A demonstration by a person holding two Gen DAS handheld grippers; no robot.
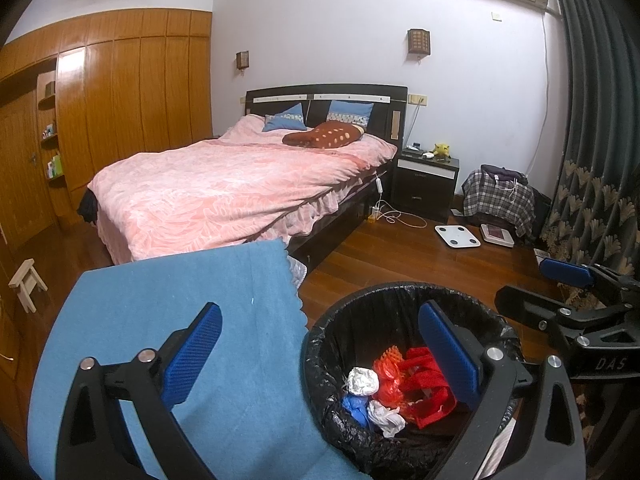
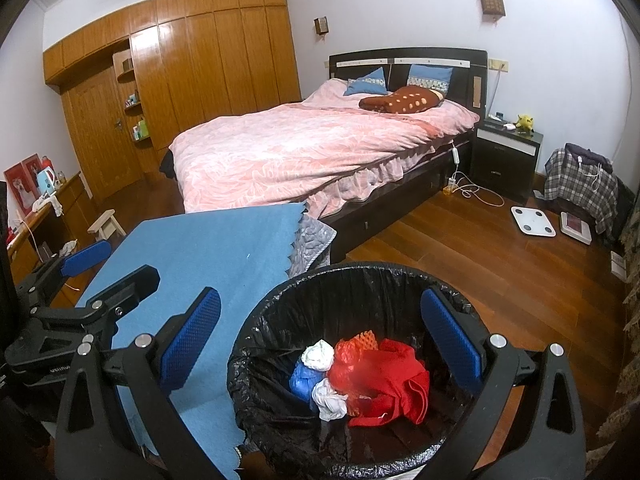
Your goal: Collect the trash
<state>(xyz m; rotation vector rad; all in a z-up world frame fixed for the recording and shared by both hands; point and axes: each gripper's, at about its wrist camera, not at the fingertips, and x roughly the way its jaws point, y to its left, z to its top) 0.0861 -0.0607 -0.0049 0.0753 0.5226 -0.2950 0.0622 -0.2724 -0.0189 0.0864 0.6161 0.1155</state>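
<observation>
Bedroom, wood floor, pink-covered bed far ahead of both claws, wardrobe along the left wall. Blue cloth covers a flat surface; its zigzag edge ends just left of the bin. Bare floor runs from the bin's far side and right side out to the nightstand, white scale and curtain.

Left claw: spread wide, nothing held. Left finger over the cloth, right finger over the bin mouth; the cloth-to-bin gap sits between them. Right claw: also spread wide, nothing held, left finger over the cloth edge, right finger over the bin's right rim. Both point forward and down toward the bed side. Each shows at the other's frame edge, side by side, apart.

Bin is upright, mouth up, black liner folded over the rim. Trash lies at the bottom, below both claws: red bag, orange mesh, white wads, blue scrap, bunched touching. No clear long axis.
</observation>
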